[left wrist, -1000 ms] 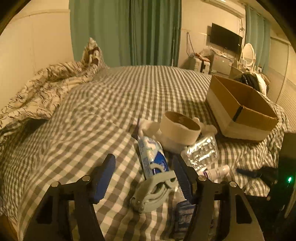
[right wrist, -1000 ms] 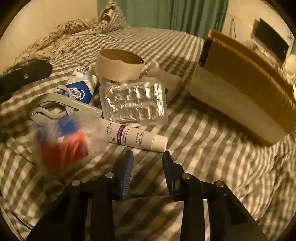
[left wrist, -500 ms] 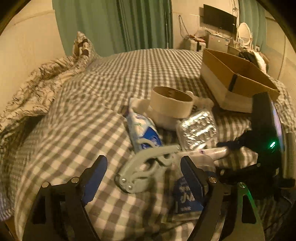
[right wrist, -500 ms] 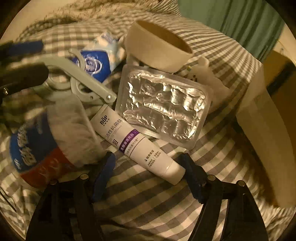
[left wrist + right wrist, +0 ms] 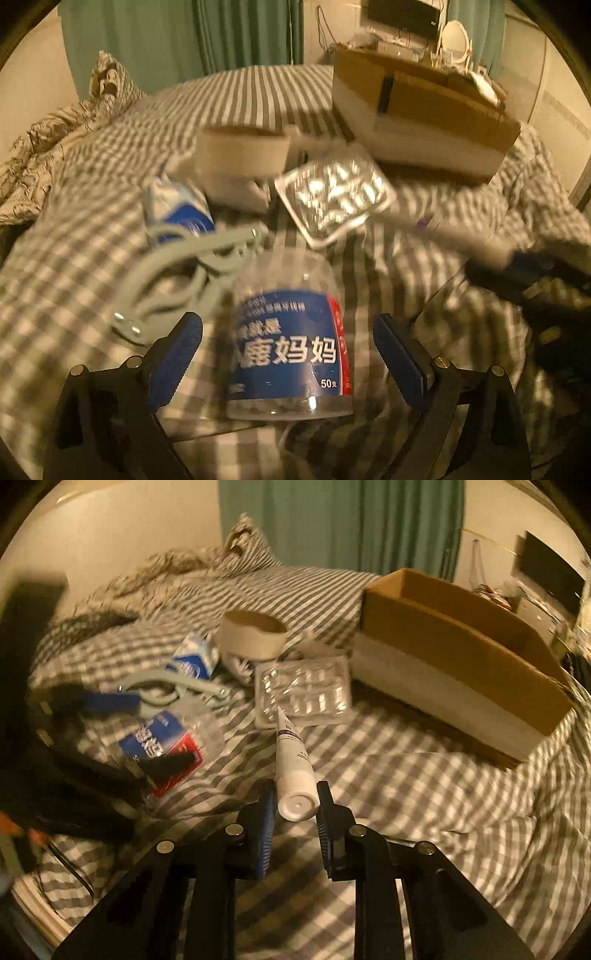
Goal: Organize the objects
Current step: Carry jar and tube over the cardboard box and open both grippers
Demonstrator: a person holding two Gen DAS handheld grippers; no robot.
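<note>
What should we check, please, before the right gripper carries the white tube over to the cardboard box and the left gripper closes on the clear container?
1. Right gripper shut on the white tube, near its cap end: ok.
2. Tube lifted off the checked bedding: ok; it sticks up from the fingers.
3. Cardboard box open at the top: ok; what lies inside, cannot tell.
4. Left gripper open, one finger on each side of the clear container: ok.
5. Fingers touching the container: cannot tell; gaps show on both sides.
6. Grey clip out of the left finger's way: cannot tell; it lies close and the picture is blurred.
</note>
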